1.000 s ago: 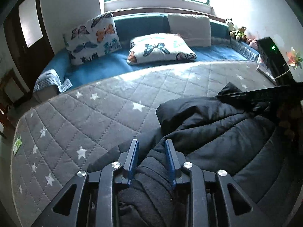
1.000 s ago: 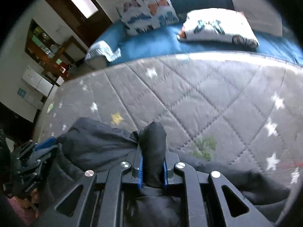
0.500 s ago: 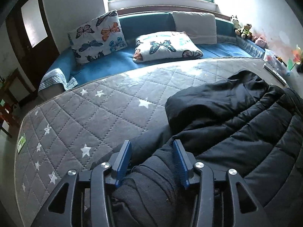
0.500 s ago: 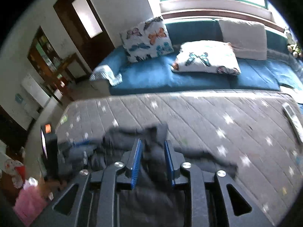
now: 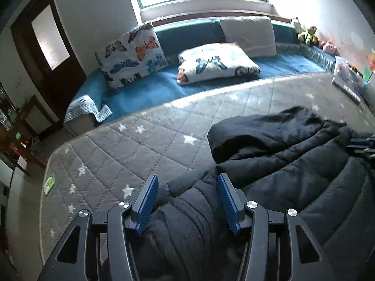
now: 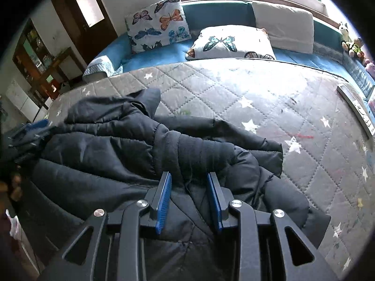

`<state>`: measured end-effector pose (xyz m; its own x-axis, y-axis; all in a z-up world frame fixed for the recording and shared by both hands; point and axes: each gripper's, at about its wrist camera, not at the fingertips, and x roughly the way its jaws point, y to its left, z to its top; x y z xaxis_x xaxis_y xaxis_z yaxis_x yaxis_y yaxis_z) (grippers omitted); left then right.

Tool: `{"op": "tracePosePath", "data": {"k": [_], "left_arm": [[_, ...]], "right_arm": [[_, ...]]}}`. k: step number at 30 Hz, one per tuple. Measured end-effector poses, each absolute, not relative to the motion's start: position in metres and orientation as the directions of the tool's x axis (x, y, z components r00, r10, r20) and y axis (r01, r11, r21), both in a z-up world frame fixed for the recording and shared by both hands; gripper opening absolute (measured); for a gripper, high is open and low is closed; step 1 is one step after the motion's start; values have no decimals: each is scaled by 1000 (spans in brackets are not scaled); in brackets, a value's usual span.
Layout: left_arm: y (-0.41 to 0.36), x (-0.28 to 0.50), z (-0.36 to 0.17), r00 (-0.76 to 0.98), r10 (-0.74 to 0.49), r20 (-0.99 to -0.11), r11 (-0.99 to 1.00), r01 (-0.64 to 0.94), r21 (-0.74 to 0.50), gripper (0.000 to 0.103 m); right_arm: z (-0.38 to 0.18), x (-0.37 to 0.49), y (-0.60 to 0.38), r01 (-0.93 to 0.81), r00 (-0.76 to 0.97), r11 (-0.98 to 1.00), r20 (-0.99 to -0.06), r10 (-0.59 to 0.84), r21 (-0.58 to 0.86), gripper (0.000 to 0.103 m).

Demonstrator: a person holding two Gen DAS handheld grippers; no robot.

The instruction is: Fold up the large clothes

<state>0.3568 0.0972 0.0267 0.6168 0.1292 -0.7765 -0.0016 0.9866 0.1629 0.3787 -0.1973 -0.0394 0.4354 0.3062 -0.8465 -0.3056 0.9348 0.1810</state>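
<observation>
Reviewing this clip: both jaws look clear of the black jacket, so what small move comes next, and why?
Probably lift both grippers away, then regrasp an outer edge: the left gripper and right gripper have just been opening, with the jacket lying rumpled, unclamped, on the quilted mat.

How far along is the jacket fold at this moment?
Done: the black puffer jacket lies bunched on the grey star mattress, one sleeve laid across its body. In hand: nothing; the left hand-held gripper and right hand-held gripper have just been opening, fabric between the jaws but unpressed. Left: the jacket is still lumpy, so flattening and the final folds remain.
</observation>
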Motion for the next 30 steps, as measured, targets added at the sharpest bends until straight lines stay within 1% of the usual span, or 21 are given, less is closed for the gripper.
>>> {"op": "tracePosePath", "data": {"k": [5, 10, 13, 14, 17, 19, 23, 26, 30], "left_arm": [[85, 315, 61, 657, 79, -750, 992, 26, 126, 56], [70, 271, 71, 657, 41, -753, 992, 62, 109, 56], [70, 254, 65, 650, 50, -758, 993, 49, 108, 56], [72, 250, 61, 638, 31, -769, 995, 57, 87, 56], [82, 252, 42, 588, 29, -808, 997, 37, 62, 56], [90, 254, 33, 575, 4, -818, 999, 27, 23, 56], [100, 256, 22, 562, -42, -826, 999, 14, -42, 57], [100, 259, 13, 555, -51, -830, 999, 23, -46, 57], [104, 263, 5, 550, -80, -831, 996, 7, -91, 57]], "right_arm": [[-42, 375, -200, -314, 449, 929, -831, 329, 197, 35], [-42, 372, -198, -321, 467, 929, -822, 325, 185, 35], [-43, 371, -200, -322, 466, 927, -820, 331, 192, 35], [-43, 369, -201, -321, 466, 927, -820, 332, 194, 35], [-43, 368, -202, -321, 466, 927, -821, 331, 192, 35], [-43, 368, -201, -321, 466, 927, -820, 333, 194, 35], [-43, 369, -202, -321, 464, 926, -820, 336, 198, 35], [-43, 370, -202, -321, 465, 927, -820, 334, 196, 35], [-44, 370, -202, -322, 467, 927, -819, 333, 193, 35]]}}
